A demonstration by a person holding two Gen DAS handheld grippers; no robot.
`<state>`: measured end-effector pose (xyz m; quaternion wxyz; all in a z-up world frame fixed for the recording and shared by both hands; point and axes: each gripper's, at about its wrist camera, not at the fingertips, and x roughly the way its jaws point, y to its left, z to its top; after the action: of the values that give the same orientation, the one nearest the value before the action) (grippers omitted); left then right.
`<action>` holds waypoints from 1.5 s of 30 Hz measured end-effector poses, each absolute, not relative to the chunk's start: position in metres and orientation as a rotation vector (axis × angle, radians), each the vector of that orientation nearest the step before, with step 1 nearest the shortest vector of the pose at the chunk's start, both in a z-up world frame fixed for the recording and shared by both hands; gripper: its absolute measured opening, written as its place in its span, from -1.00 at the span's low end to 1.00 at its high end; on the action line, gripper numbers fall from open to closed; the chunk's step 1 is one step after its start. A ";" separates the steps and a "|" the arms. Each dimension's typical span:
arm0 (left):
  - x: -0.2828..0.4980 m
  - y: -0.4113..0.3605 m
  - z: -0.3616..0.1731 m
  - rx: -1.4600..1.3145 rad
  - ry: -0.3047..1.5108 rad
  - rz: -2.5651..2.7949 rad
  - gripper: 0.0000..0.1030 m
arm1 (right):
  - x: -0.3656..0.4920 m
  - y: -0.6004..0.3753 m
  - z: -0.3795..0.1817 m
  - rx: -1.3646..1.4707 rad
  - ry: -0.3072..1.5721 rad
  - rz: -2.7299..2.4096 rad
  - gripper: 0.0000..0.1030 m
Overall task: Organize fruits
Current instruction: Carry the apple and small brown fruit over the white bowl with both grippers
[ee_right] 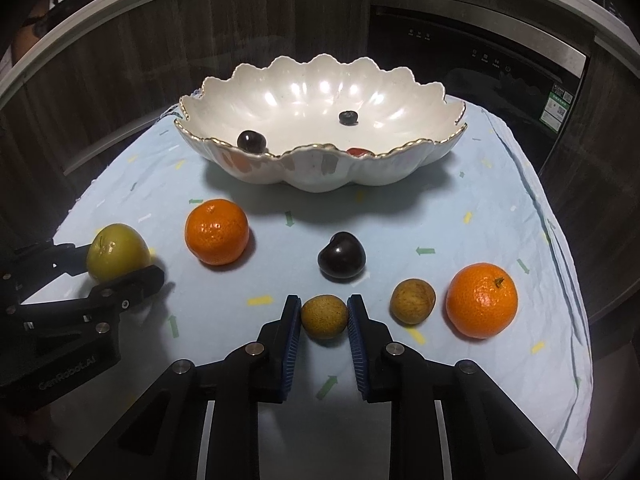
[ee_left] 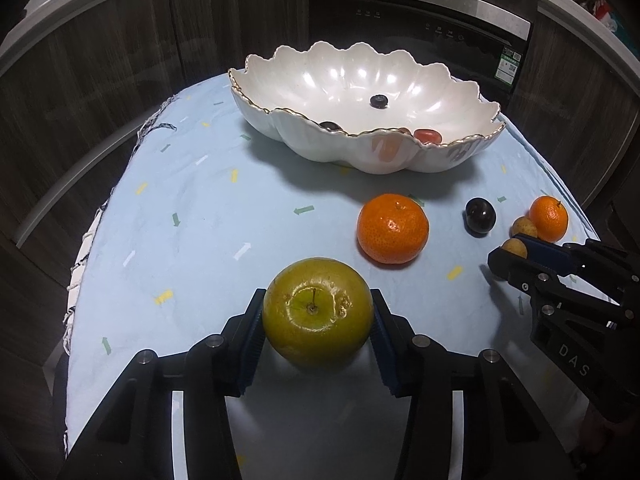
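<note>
lifting two fruits toward the bowl

green apple (ee_left: 318, 312) sits on the cloth (ee_left: 192, 200), clamped by the left gripper (ee_left: 318, 322); right gripper (ee_right: 324, 316) pinches a small brown fruit (ee_right: 324, 317). raise both straight, clearing the scalloped bowl (ee_left: 360, 152) rim before releasing.

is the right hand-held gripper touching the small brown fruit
Touching. The right wrist view shows both blue pads of the right hand-held gripper pressed against the sides of the small brown fruit, no gap.

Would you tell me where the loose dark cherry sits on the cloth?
In the right wrist view the cherry lies mid-cloth, in front of the bowl, between the two oranges, just beyond the right gripper.
</note>
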<state>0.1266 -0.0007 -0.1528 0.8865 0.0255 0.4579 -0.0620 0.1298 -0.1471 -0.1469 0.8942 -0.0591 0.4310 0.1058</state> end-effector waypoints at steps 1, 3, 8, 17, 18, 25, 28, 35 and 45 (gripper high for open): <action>0.127 0.000 -0.152 0.051 0.950 -0.127 -0.07 | 0.130 -0.147 -0.146 -0.123 0.891 0.218 -0.51; 0.127 0.001 -0.150 0.048 0.946 -0.125 -0.07 | 0.131 -0.147 -0.143 -0.122 0.885 0.214 -0.51; 0.129 0.002 -0.147 0.045 0.940 -0.123 -0.07 | 0.133 -0.150 -0.138 -0.118 0.873 0.205 -0.51; 0.135 0.004 -0.136 0.043 0.933 -0.122 -0.08 | 0.137 -0.149 -0.122 -0.122 0.836 0.192 -0.51; 0.136 0.004 -0.134 0.040 0.931 -0.120 -0.08 | 0.138 -0.149 -0.119 -0.121 0.830 0.190 -0.51; 0.146 0.007 -0.121 0.045 0.899 -0.113 -0.08 | 0.146 -0.149 -0.106 -0.111 0.805 0.184 -0.51; 0.152 0.008 -0.114 0.041 0.887 -0.112 -0.08 | 0.150 -0.149 -0.100 -0.108 0.790 0.180 -0.51; 0.171 0.009 -0.096 0.039 0.852 -0.107 -0.08 | 0.166 -0.153 -0.086 -0.086 0.759 0.157 -0.51; 0.205 0.013 -0.080 0.018 0.838 -0.105 -0.08 | 0.199 -0.158 -0.065 -0.058 0.710 0.118 -0.51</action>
<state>0.2049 0.0127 -0.0804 0.9121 0.0089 0.4067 -0.0510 0.1986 -0.1577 -0.0646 0.9355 -0.0286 0.3473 0.0579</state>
